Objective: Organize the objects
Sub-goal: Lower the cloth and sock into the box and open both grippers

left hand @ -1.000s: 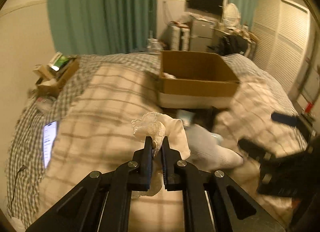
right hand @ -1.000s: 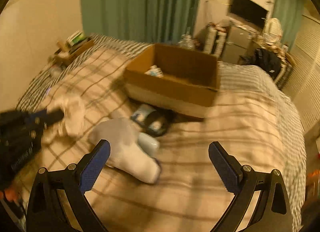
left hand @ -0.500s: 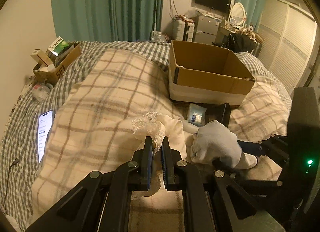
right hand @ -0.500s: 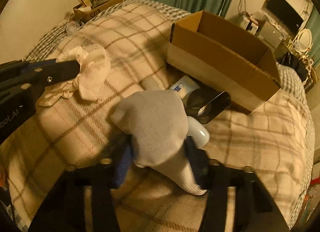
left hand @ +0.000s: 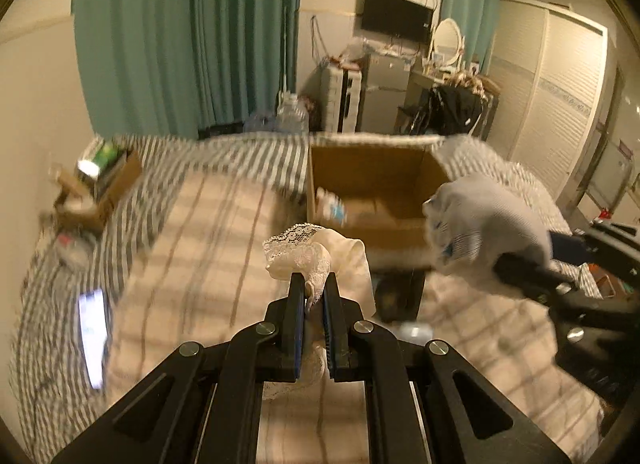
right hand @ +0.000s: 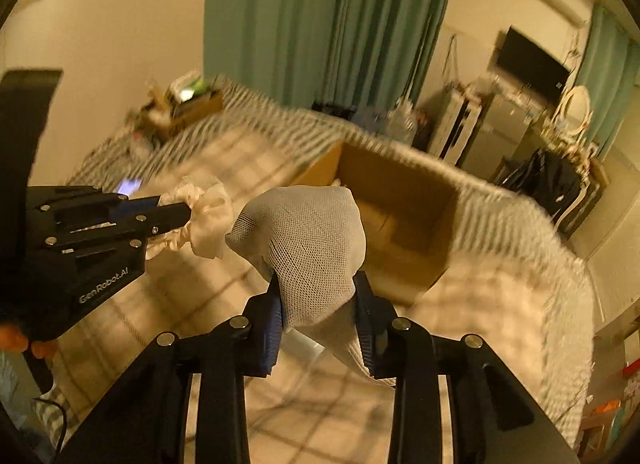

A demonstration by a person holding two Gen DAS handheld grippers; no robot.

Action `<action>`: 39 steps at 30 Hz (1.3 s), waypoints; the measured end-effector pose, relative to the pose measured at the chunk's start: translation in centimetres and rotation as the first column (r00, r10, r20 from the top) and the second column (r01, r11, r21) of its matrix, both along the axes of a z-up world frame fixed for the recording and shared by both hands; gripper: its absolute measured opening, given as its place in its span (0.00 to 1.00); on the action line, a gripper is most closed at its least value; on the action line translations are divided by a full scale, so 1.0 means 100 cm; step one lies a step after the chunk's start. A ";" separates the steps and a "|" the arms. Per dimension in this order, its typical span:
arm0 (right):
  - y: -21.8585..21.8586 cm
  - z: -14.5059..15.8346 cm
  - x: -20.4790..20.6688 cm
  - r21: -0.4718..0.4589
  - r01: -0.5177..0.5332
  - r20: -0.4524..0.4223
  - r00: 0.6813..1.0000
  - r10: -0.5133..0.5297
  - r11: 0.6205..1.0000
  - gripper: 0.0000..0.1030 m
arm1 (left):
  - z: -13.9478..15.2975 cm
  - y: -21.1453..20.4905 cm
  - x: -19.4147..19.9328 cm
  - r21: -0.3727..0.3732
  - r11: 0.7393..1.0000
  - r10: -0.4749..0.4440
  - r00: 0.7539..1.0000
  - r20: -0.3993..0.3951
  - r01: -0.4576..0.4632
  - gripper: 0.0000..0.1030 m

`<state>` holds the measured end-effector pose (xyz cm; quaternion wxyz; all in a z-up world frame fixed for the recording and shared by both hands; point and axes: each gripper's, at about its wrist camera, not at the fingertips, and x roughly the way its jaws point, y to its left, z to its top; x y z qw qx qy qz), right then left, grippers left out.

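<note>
My left gripper is shut on a cream lace-edged cloth, held up above the checked bed. In the right wrist view it comes in from the left with the cloth bunched at its tip. My right gripper has its jaws closing on a grey knit sock, and the pads press its sides. The sock hangs in the air, right of the cloth. An open cardboard box sits on the bed just beyond both grippers.
A small white bottle lies inside the box. A dark object sits on the blanket in front of it. A lit phone lies at the bed's left, with a small cluttered carton further back.
The right gripper came down over the grey sock, closed on it and lifted it off the bed. The left gripper rose with the cloth. Both now sit nearer the box.
</note>
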<state>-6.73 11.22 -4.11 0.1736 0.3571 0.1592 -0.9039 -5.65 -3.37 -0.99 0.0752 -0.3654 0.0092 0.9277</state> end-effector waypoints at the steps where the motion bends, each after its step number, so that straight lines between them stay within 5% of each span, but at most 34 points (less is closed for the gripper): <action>1: 0.004 0.013 -0.006 -0.002 0.009 -0.028 1.000 -0.009 1.000 0.30 | 0.010 0.003 -0.007 0.001 1.000 -0.007 1.000 -0.017 0.007 0.08; 8: 0.023 0.064 -0.056 -0.043 0.057 -0.116 0.991 -0.062 0.997 0.29 | 0.055 0.030 -0.067 0.001 0.999 -0.035 0.995 -0.095 0.036 0.08; 15: 0.034 0.082 -0.130 -0.075 0.096 -0.132 0.986 -0.105 0.993 0.29 | 0.054 0.054 -0.144 -0.039 0.998 -0.042 0.995 -0.088 0.039 0.08; 19: 0.035 0.065 -0.181 -0.078 0.106 -0.077 0.991 -0.112 0.991 0.29 | 0.028 0.059 -0.178 -0.040 0.999 -0.033 0.999 -0.041 0.031 0.08; 25: 0.035 -0.009 -0.234 -0.068 0.111 0.051 0.993 -0.108 0.991 0.29 | -0.038 0.065 -0.214 -0.078 0.996 -0.044 0.997 0.063 0.049 0.08; 30: 0.043 -0.054 -0.249 -0.111 0.117 0.121 0.987 -0.104 0.987 0.30 | -0.073 0.075 -0.228 -0.086 0.992 -0.078 0.989 0.124 0.089 0.08; 33: 0.051 -0.062 -0.250 -0.145 0.124 0.131 0.986 -0.106 0.982 0.39 | -0.078 0.078 -0.229 -0.070 0.992 -0.091 0.986 0.139 0.102 0.11; 36: 0.059 -0.057 -0.243 -0.162 0.145 0.109 0.986 -0.129 0.976 0.57 | -0.074 0.081 -0.225 -0.061 0.993 -0.086 0.984 0.156 0.096 0.31; 38: 0.065 -0.042 -0.233 -0.178 0.148 0.087 0.987 -0.134 0.973 0.63 | -0.065 0.081 -0.219 -0.068 0.994 -0.070 0.987 0.144 0.080 0.69; 39: 0.067 -0.035 -0.228 -0.181 0.148 0.077 0.988 -0.136 0.972 0.64 | -0.058 0.080 -0.213 -0.075 0.995 -0.057 0.991 0.121 0.066 0.72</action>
